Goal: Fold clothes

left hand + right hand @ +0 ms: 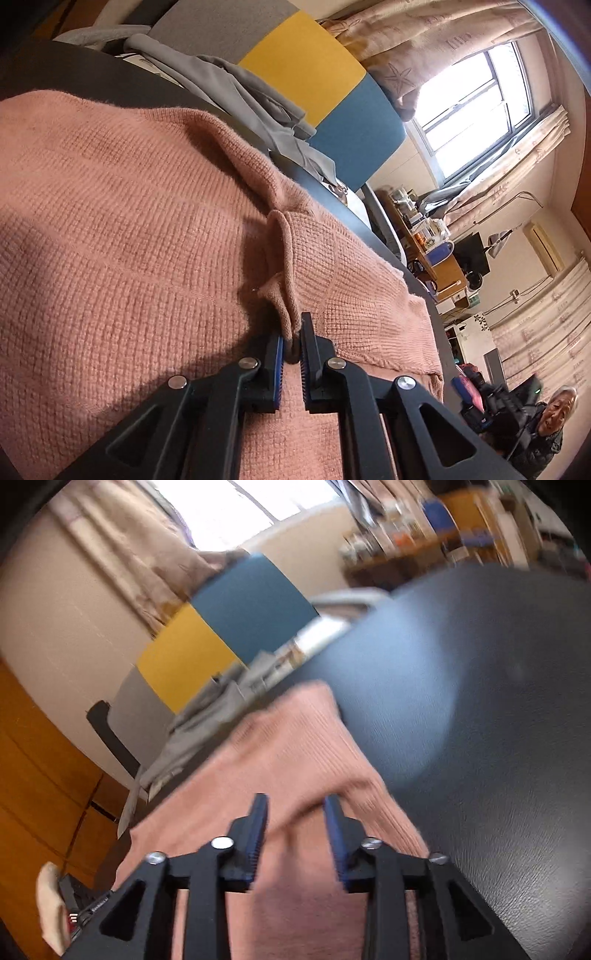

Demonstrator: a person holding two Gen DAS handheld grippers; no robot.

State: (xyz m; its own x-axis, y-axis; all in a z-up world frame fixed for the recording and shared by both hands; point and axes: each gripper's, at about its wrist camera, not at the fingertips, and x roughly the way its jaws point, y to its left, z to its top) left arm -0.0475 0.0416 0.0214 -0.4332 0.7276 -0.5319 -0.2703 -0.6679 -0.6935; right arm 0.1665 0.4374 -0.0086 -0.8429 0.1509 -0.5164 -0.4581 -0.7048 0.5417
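A pink knit sweater (129, 229) lies spread on a dark table (110, 81). My left gripper (292, 334) is shut on a pinched ridge of the sweater's fabric, which rises in a fold just ahead of the fingers. In the right wrist view, which is blurred, the same pink sweater (303, 746) lies under my right gripper (295, 812), whose jaws stand apart over the cloth with nothing held between them. The sweater's far edge ends on the dark table (480, 701).
A grey garment (236, 88) lies bunched beyond the sweater, also in the right wrist view (207, 723). A grey, yellow and blue panel (303, 62) stands behind the table. A window with curtains, a cluttered shelf and a seated person (550, 424) are farther off.
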